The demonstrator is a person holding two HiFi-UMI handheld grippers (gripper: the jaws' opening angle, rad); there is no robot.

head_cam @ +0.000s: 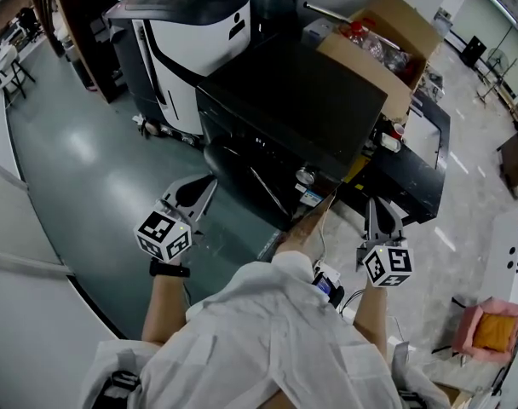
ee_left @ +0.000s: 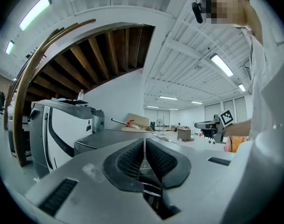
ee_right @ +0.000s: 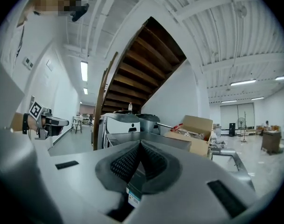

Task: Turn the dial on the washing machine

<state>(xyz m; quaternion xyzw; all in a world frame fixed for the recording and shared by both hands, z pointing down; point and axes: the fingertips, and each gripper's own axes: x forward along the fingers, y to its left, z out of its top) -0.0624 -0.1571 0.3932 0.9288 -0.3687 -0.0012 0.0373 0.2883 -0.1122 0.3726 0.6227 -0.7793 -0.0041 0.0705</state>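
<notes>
Head view first: find the small silver dial (head_cam: 306, 175) on the near front of the black washing machine (head_cam: 293, 100), with the left gripper (head_cam: 210, 181) and right gripper (head_cam: 378, 204) both held short of it, touching nothing. Read both pairs of jaws in the gripper views as pressed together, empty. Fits either an approach or a retreat after turning; for any grip, part the jaws, straddle the dial squarely, and twist about its axis without dragging.
</notes>
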